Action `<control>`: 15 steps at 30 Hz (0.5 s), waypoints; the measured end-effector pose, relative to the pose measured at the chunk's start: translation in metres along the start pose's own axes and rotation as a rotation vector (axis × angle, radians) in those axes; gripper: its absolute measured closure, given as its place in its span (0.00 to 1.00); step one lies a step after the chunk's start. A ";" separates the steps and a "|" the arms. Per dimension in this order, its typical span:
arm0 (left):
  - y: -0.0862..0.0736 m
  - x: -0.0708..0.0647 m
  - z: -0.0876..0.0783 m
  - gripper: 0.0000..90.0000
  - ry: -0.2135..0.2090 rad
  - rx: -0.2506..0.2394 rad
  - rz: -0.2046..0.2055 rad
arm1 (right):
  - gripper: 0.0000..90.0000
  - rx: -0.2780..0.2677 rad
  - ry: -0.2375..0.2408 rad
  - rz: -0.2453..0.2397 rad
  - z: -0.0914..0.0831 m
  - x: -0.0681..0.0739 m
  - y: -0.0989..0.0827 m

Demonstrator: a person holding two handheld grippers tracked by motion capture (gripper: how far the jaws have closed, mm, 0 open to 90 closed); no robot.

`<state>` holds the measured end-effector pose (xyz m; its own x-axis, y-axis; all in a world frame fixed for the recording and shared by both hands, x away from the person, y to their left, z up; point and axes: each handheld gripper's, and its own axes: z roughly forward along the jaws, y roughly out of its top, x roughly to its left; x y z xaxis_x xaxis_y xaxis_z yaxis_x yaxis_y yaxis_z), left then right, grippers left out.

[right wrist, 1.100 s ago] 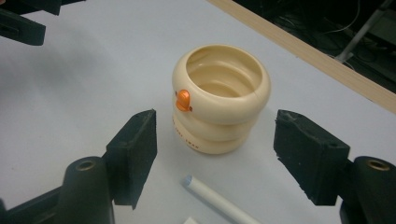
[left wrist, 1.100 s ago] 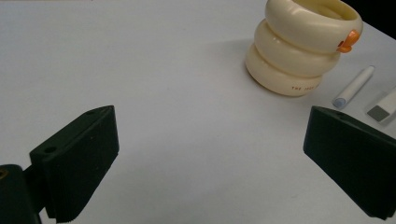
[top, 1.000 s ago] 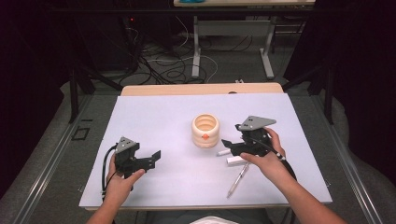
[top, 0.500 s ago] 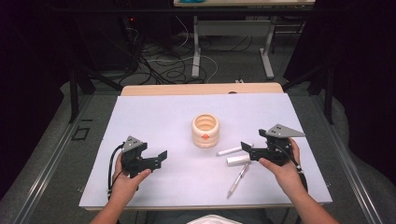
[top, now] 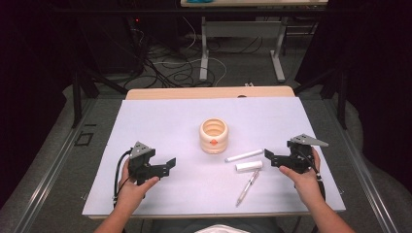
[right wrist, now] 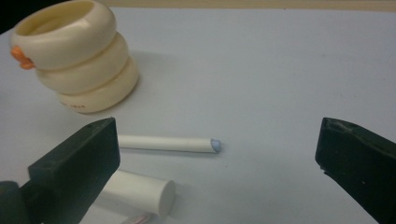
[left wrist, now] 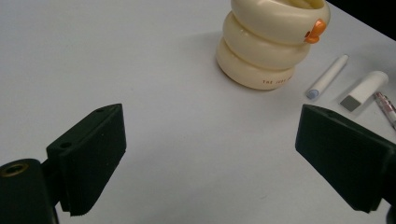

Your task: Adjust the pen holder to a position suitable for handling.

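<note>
The room is dark, with cables on the floor behind a worktop (top: pixel 160 121) under a pale sheet. In the middle stands a cream cup (top: pixel 214 136) made of three fat rings, with a small orange tab on it.

The right gripper (top: pixel 274 158) has moved away from the cup, out to the right and down near the sheet. Its fingers (right wrist: pixel 77 168) have just been opening and now stand wide apart with nothing between them. In the right gripper view, a thin white stick (right wrist: pixel 168 143) with a bluish tip lies on the sheet just ahead of the fingers, closer to the left one. A short white cap (right wrist: pixel 140 192) lies beside that left finger, nearer the camera. From above, a pen (top: pixel 248 187) lies a little nearer the person than the cap.

So the right gripper holds nothing now. The stick, cap and pen all lie loose on the sheet, and the cup looks empty. I think the job is to put these things in the cup, and none is in yet. The stick looks like the next thing to grab.

The left gripper (top: pixel 167 166) is near the sheet, well left of the cup. Its fingers (left wrist: pixel 91 158) are wide apart too, with bare sheet between them. The cup stands ahead of them, a little to the right.
</note>
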<state>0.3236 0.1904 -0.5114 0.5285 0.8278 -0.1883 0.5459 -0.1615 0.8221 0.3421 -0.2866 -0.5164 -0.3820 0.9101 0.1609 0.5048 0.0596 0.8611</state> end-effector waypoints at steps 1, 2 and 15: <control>-0.001 0.001 0.000 0.10 -0.002 0.001 0.002 | 0.00 0.005 -0.009 0.006 0.002 -0.002 -0.002; -0.001 0.002 -0.001 0.10 -0.003 0.007 -0.001 | 0.00 0.014 -0.013 0.017 0.003 -0.004 -0.003; -0.003 0.004 -0.003 0.10 -0.015 0.024 0.005 | 0.05 0.013 -0.046 0.024 0.001 -0.012 -0.004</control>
<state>0.3221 0.1959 -0.5125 0.5406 0.8190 -0.1923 0.5587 -0.1786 0.8099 0.3457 -0.2975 -0.5224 -0.3340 0.9291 0.1591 0.5238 0.0427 0.8508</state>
